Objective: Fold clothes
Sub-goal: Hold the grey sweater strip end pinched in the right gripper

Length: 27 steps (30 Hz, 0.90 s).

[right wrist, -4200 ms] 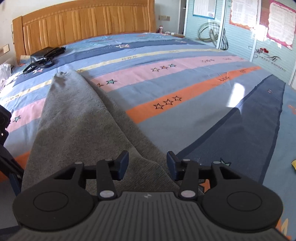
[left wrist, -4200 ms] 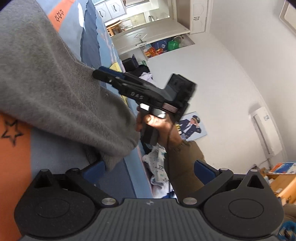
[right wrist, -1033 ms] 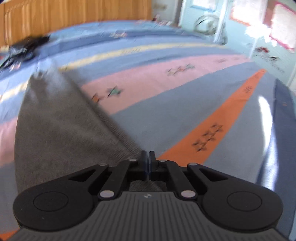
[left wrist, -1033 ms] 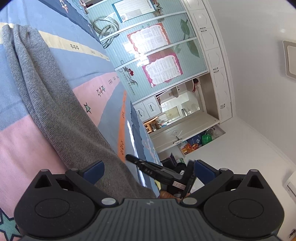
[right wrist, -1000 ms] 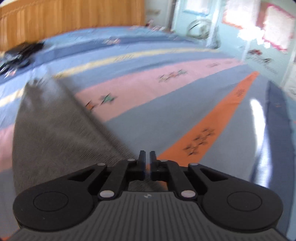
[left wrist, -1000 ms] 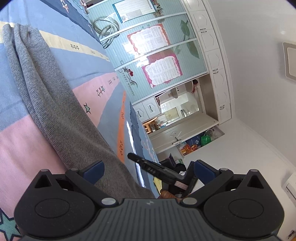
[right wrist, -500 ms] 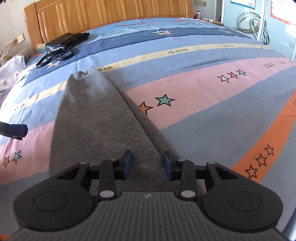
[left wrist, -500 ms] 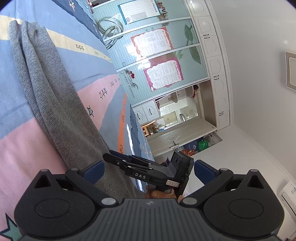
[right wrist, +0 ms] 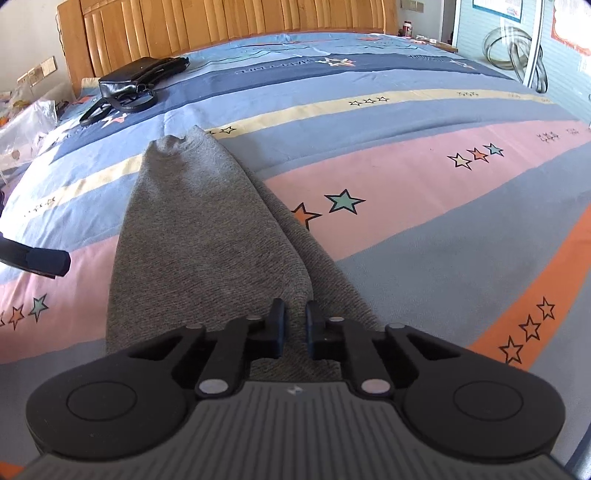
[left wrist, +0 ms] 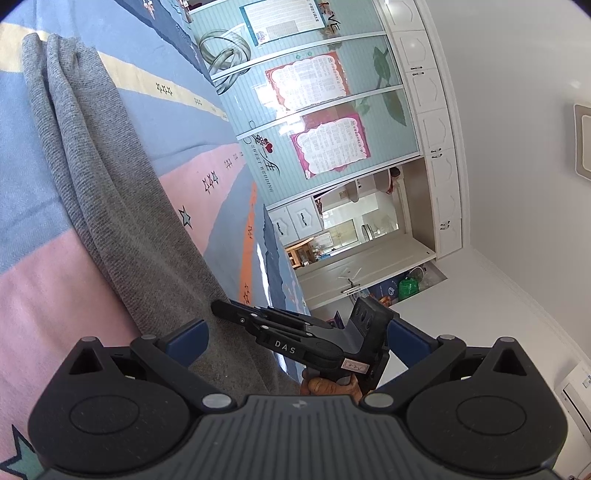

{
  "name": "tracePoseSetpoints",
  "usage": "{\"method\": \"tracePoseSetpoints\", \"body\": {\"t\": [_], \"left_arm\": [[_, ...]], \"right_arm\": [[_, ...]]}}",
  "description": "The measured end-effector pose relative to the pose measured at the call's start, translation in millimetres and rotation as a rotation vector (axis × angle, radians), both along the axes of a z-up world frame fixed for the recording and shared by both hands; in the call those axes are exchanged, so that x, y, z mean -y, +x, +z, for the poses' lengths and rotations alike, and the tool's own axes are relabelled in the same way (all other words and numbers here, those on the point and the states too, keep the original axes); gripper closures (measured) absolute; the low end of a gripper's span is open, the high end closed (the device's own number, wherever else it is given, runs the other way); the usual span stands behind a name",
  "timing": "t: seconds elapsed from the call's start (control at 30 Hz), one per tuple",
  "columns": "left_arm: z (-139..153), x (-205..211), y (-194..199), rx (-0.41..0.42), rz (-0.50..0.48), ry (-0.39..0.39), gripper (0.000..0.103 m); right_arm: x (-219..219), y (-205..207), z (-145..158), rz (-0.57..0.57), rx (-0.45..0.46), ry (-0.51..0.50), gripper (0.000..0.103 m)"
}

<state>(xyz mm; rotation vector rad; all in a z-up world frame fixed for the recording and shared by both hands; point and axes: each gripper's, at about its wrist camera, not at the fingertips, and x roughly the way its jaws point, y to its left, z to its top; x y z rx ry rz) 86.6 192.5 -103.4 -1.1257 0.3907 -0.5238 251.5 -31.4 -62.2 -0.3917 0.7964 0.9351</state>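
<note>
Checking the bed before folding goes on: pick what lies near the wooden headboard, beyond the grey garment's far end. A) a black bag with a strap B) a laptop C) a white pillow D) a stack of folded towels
A: in the right wrist view a black bag with a looped strap lies on the striped bedspread by the headboard, past the grey garment.

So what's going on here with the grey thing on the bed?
A person is folding a grey knitted garment laid lengthwise on a striped, star-patterned bedsheet, using a handheld gripper in each hand. The right gripper is at the garment's near end, its fingers closing on a ridge of the fabric. The left gripper has its fingers spread wide, holding nothing. A black leather bag lies near the headboard.
</note>
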Motion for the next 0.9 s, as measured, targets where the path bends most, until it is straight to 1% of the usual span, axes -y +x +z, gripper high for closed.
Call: {"method": "tracePoseSetpoints", "body": {"t": [0.1, 0.27, 0.3, 0.33, 0.37, 0.43, 0.5, 0.53, 0.57, 0.63, 0.67, 0.7, 0.73, 0.77, 0.9], "left_arm": [[-1, 0, 1, -0.006, 0.0, -0.007, 0.001], [-2, -4, -1, -0.002, 0.003, -0.02, 0.001], [-2, -4, -1, -0.002, 0.003, -0.021, 0.001], [-2, -4, -1, -0.002, 0.003, -0.021, 0.001], [-2, -4, -1, -0.002, 0.003, -0.022, 0.001], [-1, -6, -1, 0.001, 0.007, -0.029, 0.001], [-2, -9, -1, 0.005, 0.013, -0.037, 0.001], [-2, -10, -2, 0.006, 0.016, -0.043, 0.001], [-2, -11, -2, 0.006, 0.016, -0.049, 0.001], [-3, -12, -1, 0.006, 0.017, -0.06, 0.001], [-2, -12, -1, 0.008, 0.017, -0.059, 0.001], [-2, -13, -1, 0.01, 0.015, -0.056, 0.001], [-1, -13, -2, 0.012, 0.013, -0.053, 0.001], [-1, -13, -1, 0.014, 0.01, -0.051, 0.001], [3, -13, 0, 0.024, -0.01, -0.033, 0.001]], "right_arm": [[-15, -16, 1, 0.013, 0.121, -0.092, 0.093], [-43, -46, 0, 0.05, 0.403, -0.286, 0.096], [-46, -46, -1, 0.041, 0.433, -0.303, 0.096], [-48, -41, -3, 0.018, 0.432, -0.308, 0.096], [-50, -36, -7, -0.004, 0.428, -0.313, 0.1], [-54, -28, -20, -0.033, 0.449, -0.36, 0.102], [-49, -18, -21, -0.074, 0.352, -0.281, 0.102], [-44, -17, -17, -0.092, 0.342, -0.24, 0.102], [-38, -16, -12, -0.124, 0.356, -0.209, 0.102], [-27, -14, 2, -0.164, 0.33, -0.112, 0.092], [-21, -9, 8, -0.157, 0.263, -0.041, 0.087], [-16, -3, 12, -0.141, 0.174, 0.038, 0.075], [-13, 2, 15, -0.128, 0.098, 0.109, 0.067], [-13, 7, 16, -0.113, 0.045, 0.146, 0.065], [-23, 13, 9, -0.067, -0.002, 0.095, 0.064]]}}
